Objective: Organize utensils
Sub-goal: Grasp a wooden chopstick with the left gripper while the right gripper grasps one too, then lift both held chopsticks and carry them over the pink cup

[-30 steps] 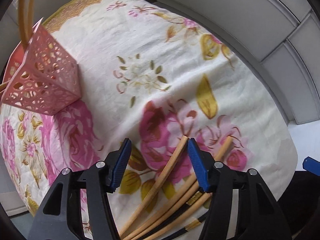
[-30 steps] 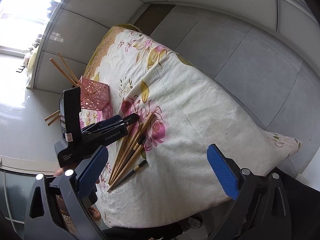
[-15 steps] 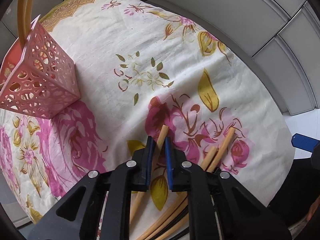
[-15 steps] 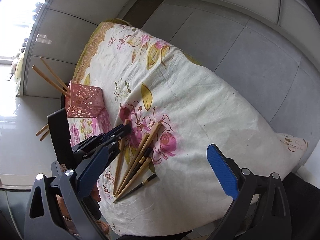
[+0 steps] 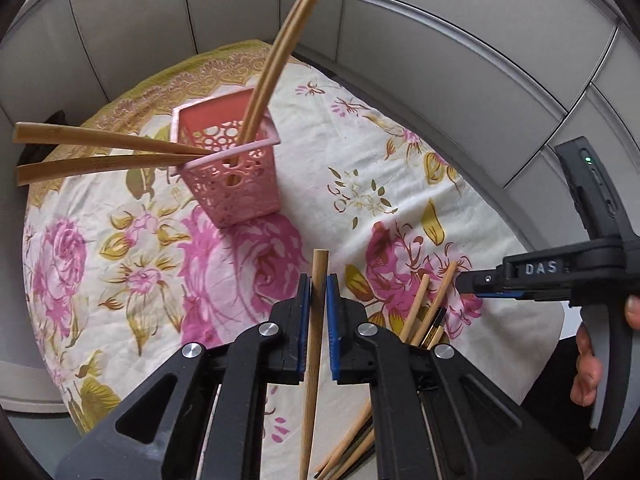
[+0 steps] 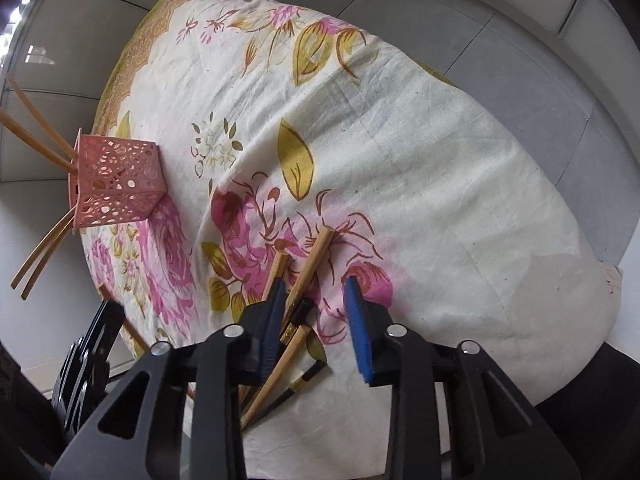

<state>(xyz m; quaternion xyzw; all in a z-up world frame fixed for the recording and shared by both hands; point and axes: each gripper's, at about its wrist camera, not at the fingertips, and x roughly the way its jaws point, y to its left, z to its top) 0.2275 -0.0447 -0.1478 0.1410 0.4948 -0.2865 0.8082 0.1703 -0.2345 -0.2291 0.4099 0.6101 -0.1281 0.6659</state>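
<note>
Black tongs [image 5: 316, 300] with blue pads [image 5: 305, 312], silver screws [image 5: 268, 328].

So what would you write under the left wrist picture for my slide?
Left hand-held gripper pinches one wooden chopstick above the flowery tablecloth, with the pink basket already holding four.

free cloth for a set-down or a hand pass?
Bare tablecloth right of the loose chopstick pile, out to the edge, and the strip between pile and pink basket. Crowded: the pile under the closing right gripper, and the basket with its chopsticks fanning out.

Two downward wrist fisheyes close above one floral tablecloth [image 5: 360, 152] (shared).
</note>
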